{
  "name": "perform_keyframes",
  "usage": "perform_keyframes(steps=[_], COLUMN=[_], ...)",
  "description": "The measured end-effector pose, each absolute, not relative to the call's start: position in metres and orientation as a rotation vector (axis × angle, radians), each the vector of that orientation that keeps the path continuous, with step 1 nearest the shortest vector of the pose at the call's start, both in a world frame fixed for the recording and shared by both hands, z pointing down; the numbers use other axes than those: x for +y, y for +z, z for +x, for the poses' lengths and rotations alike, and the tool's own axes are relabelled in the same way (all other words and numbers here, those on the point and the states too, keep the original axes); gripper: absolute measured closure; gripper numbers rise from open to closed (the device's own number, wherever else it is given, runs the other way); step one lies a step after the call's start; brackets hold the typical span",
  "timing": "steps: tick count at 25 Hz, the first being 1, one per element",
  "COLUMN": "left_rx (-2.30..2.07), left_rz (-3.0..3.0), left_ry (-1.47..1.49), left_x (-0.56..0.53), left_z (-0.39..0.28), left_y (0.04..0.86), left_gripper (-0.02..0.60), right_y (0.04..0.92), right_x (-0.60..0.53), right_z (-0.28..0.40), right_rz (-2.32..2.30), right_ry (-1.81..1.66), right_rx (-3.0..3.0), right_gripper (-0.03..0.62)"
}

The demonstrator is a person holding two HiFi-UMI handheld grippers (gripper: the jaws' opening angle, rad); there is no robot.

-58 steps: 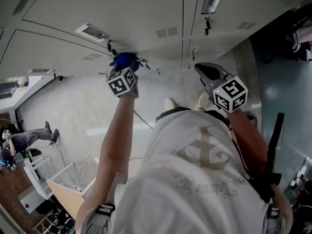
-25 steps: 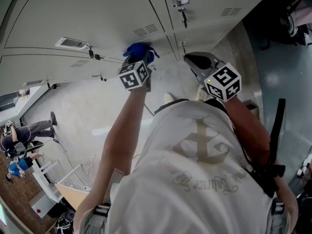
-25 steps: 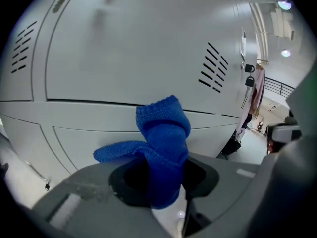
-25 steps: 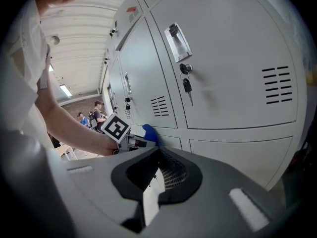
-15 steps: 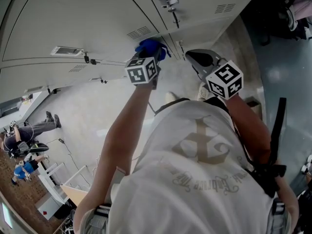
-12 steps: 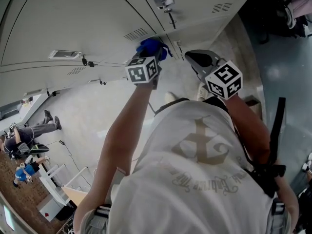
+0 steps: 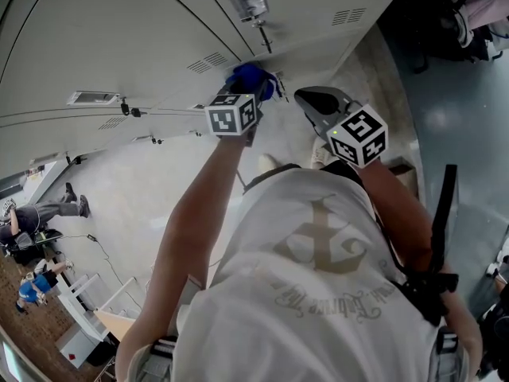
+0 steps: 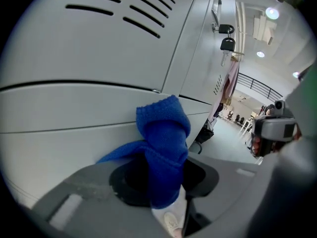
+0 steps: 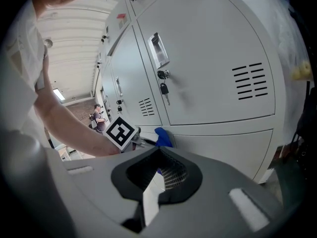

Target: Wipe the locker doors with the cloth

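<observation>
Pinches the blue cloth (image 8: 163, 133) between the jaws of the left tool (image 8: 159, 185), bunched end up against the grey locker door (image 8: 89, 108) below the vent slots (image 8: 124, 9), near the seam with the next door. Holds the right tool (image 9: 157, 180) pressed together on nothing, well off the doors. Risks scraping hard tool plastic on the paint if the wad folds back under pressure, dropping the cloth if the pinch proves shallow, or snagging on the hanging keys (image 8: 227, 43) further along.
</observation>
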State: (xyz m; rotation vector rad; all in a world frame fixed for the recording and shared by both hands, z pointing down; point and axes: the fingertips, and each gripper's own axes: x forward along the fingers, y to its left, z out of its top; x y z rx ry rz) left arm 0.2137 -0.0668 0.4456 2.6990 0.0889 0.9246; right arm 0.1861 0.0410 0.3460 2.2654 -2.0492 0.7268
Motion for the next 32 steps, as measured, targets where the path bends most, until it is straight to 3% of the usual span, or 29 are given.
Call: perform_keyframes(steps=[14, 32], left_rx=[0.119, -0.082], left_rz=[2.668, 2.639], left_ry=[0.964, 1.047], left_x=[-0.059, -0.139], left_z=[0.221, 0.156], left_y=[0.473, 0.492], left_gripper=[0.446, 0.453], right_y=[0.352, 0.347], right_x=[0.046, 0.024], right_z=[0.181, 0.154], right_rz=[2.264, 2.243], right_ry=[0.777, 0.755], right_rx=[-2.027, -2.045], right_gripper=[0.586, 0.587])
